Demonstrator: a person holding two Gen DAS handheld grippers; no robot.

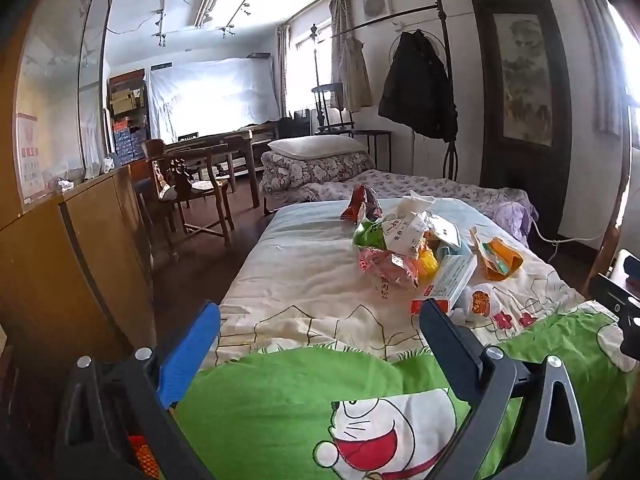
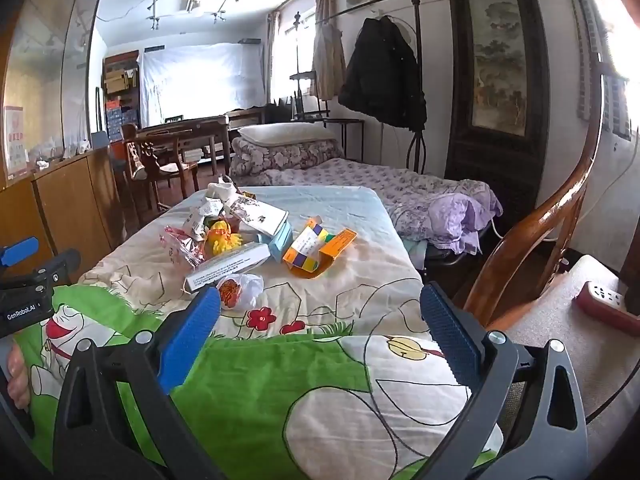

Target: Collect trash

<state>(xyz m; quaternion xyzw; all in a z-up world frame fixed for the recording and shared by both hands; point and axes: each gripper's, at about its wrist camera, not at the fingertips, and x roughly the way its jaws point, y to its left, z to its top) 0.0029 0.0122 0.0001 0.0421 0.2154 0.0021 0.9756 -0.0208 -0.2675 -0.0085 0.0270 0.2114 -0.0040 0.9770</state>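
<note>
While both grippers hung over the bed, nothing was held.
Left gripper (image 1: 320, 320): jaws spread wide, empty, above the green cartoon bedsheet (image 1: 280, 392), short of the trash.
Right gripper (image 2: 320, 312): jaws spread wide, empty, over the same sheet; left unit showed at its left edge with fingers (image 2: 18, 376) on the handle.
Trash pile (image 1: 404, 240): mid-bed, beyond both grippers; snack wrappers, crumpled paper, yellow toy-like item (image 2: 224, 240).
White box (image 1: 448, 280): at the pile's near edge.
Orange carton (image 2: 320, 252): opened, right of pile.
Small clear bag (image 2: 240, 290): nearest the grippers.
Wooden chair (image 2: 552, 216): right of bed.
</note>
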